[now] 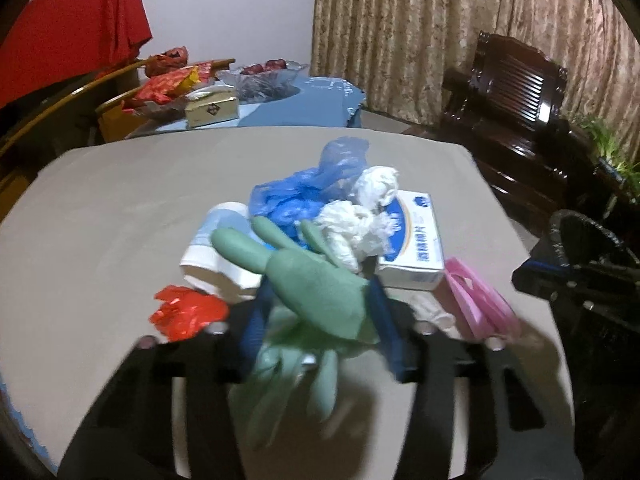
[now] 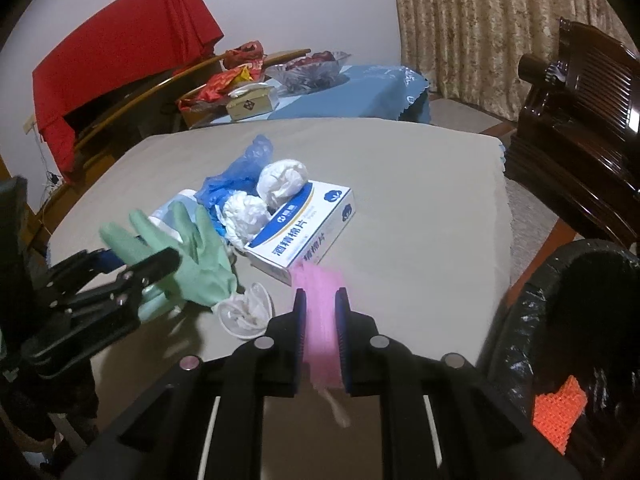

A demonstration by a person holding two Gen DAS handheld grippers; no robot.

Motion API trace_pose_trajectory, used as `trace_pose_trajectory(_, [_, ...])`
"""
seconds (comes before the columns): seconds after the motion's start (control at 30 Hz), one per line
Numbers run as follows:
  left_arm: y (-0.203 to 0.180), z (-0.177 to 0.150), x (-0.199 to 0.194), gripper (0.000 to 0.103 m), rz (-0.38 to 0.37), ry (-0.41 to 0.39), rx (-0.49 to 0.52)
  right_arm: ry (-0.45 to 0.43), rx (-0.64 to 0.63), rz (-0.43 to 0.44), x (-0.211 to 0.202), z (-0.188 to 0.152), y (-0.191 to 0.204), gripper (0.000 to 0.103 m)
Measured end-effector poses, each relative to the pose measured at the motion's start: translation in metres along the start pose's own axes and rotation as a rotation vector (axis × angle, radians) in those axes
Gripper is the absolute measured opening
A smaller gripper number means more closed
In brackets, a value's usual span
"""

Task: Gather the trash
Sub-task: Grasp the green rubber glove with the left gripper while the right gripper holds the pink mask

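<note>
Left gripper (image 1: 320, 316) fingers pinch the green rubber glove (image 1: 320, 284) beside the cotton-pad box (image 2: 304, 228); right gripper (image 2: 320, 312) fingers clamp pink netting (image 2: 320, 308), both lifted for the bin (image 2: 560, 320) right of the box

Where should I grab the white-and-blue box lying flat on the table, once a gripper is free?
Probably take the white-and-blue box across its thin height at the near end face, coming in low from the near table edge. It lies flat, its broad top looks too wide for the jaws, and crumpled white wads crowd its far side.
</note>
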State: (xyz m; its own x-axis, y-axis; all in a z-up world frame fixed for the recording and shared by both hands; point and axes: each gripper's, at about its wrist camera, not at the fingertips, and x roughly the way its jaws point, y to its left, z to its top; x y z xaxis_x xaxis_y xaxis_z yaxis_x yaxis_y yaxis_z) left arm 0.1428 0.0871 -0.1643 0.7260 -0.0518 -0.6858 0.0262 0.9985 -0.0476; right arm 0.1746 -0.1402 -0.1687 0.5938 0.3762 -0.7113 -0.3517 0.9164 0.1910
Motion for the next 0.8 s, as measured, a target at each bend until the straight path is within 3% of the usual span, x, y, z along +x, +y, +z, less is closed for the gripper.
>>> trace_pose_trajectory(0.2, [-0.012, 0.001, -0.004, 0.009, -0.028, -0.019, 0.032, -0.011, -0.003, 0.001, -0.008, -0.001, 0.0, 0.015])
trace_pose_trajectory(0.8, [-0.043, 0.023, -0.043, 0.004, -0.1, -0.089, 0.043, -0.118, 0.029, -0.008, -0.057, 0.013, -0.008, 0.015])
